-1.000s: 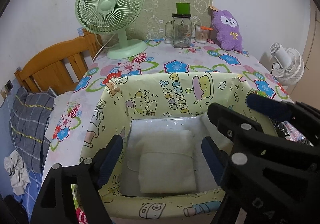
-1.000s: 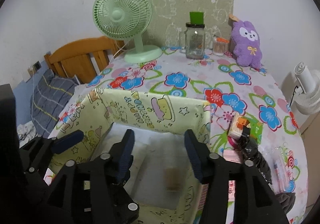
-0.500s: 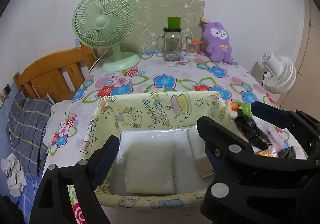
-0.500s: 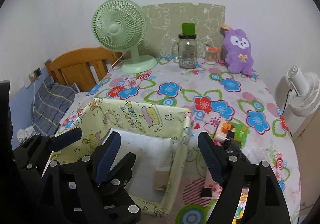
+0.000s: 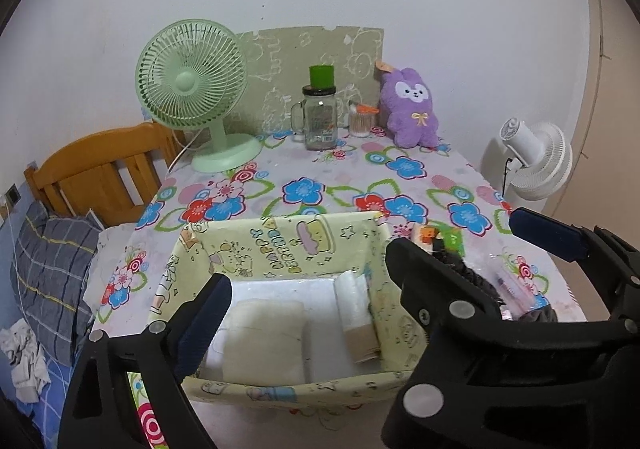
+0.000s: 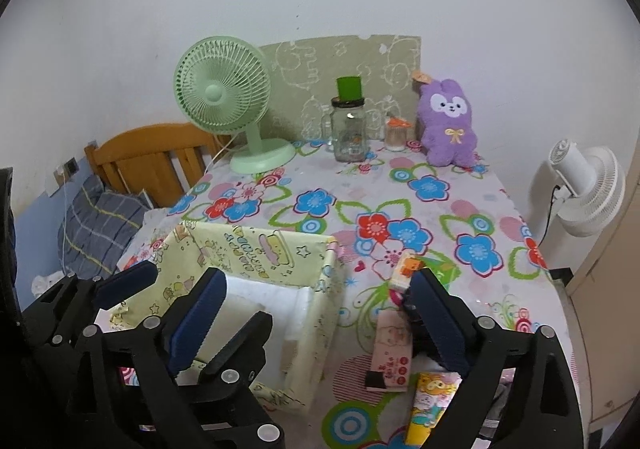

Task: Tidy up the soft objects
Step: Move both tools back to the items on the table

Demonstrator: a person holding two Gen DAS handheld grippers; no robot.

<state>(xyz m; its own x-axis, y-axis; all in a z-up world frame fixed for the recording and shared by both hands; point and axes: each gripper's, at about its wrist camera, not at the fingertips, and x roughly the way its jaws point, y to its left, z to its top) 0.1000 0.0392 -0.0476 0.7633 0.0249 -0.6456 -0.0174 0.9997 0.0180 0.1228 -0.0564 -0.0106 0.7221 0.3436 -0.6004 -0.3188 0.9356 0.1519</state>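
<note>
A pale yellow box (image 5: 288,249) printed with cartoons stands at the near edge of the flowered table. In it lie a cream folded pad (image 5: 264,341) and a white roll with a beige end (image 5: 356,317) along the right wall. My left gripper (image 5: 316,301) hovers above the box (image 6: 256,245), jaws opening, nothing between them. My right gripper (image 6: 316,289) hangs over the box's right wall, jaws also opening and empty. Its fingers (image 5: 548,235) cross in front of my left gripper. A purple plush rabbit (image 5: 412,109) sits at the back right.
Packets and tubes (image 6: 392,349) lie on the table right of the box. At the back stand a green fan (image 5: 192,89), a glass jar with a green lid (image 5: 320,121) and a small swab jar (image 5: 360,121). A white fan (image 5: 536,157) stands off the right edge, a wooden headboard (image 5: 100,169) left.
Both grippers have risen and drawn back from the box, and their jaws have widened. The roll, a blur under the right jaws a second ago, now rests against the box's right wall.
</note>
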